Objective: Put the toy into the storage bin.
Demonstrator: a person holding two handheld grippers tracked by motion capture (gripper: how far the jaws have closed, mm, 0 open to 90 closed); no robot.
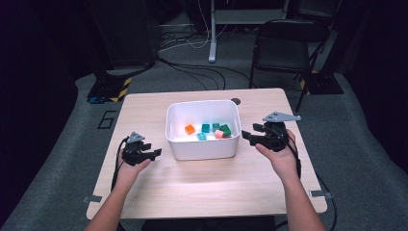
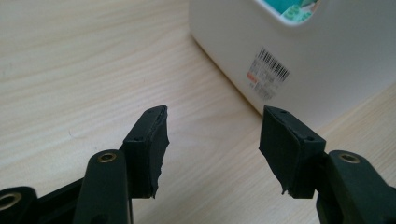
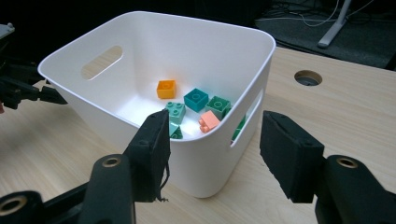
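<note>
Both grippers, left [image 1: 155,154] & right [image 1: 247,136], fingers wide apart, empty, flanking white bin [image 1: 202,149].

A barcode label [image 2: 267,73] sits on the white bin's [image 2: 327,70] wall, its print too small to read.

Bricks [image 1: 207,129] in bin [image 1: 202,150], mid-table [image 1: 202,187]

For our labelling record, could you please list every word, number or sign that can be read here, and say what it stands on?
Sticker on the outer wall of the white bin: a barcode with small print and a red mark, all too blurred to read.
Black-and-yellow hazard stripes on a stand base on the floor: a sign with no words.
No other text is legible.
</note>
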